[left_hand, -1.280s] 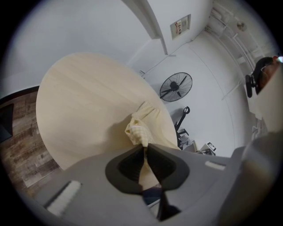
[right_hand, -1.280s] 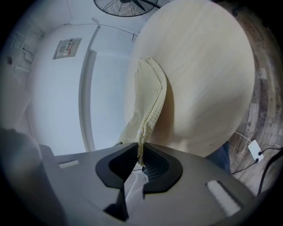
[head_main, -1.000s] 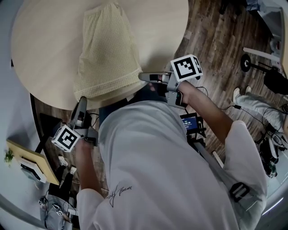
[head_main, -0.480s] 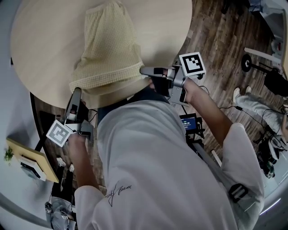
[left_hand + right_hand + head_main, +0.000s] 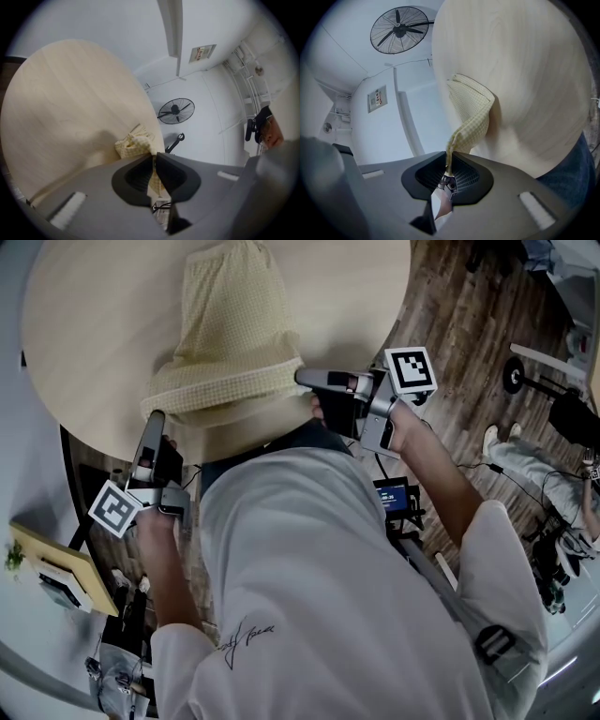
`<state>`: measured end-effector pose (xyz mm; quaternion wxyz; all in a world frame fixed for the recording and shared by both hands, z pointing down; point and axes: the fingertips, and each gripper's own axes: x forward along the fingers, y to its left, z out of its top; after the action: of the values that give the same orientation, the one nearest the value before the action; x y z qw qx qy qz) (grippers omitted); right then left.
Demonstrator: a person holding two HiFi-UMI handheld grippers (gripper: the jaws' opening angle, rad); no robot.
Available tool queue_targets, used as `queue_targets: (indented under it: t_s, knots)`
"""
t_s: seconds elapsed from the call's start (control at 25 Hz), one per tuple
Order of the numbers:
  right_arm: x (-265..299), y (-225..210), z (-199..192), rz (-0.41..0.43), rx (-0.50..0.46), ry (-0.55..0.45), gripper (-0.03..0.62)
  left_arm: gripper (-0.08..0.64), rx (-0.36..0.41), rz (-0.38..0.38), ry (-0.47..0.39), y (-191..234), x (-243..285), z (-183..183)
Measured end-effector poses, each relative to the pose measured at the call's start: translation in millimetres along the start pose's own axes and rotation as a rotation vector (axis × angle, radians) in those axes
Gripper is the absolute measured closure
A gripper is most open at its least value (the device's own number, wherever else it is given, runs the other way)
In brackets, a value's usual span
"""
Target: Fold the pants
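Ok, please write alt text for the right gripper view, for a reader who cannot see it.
The right gripper pinches an edge of the pale yellow checked pants between its jaws. The cloth stretches from the jaws to a round light wooden table, where the rest lies. Behind are a white wall and a black fan.

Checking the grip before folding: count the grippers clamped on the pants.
2. The left gripper pinches the pants at their near-left corner; the right gripper pinches their near-right corner.
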<state>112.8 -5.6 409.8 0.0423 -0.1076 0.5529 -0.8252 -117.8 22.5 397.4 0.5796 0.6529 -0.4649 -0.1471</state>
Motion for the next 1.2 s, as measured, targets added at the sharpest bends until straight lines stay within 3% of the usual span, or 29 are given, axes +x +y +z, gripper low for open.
queue_targets:
  t_s: [1.2]
  knots:
    - [22.5,37.6,73.4,0.13,0.046,-0.159,0.552,0.482,-0.034,-0.074,-0.033,3.9,61.4,57.6]
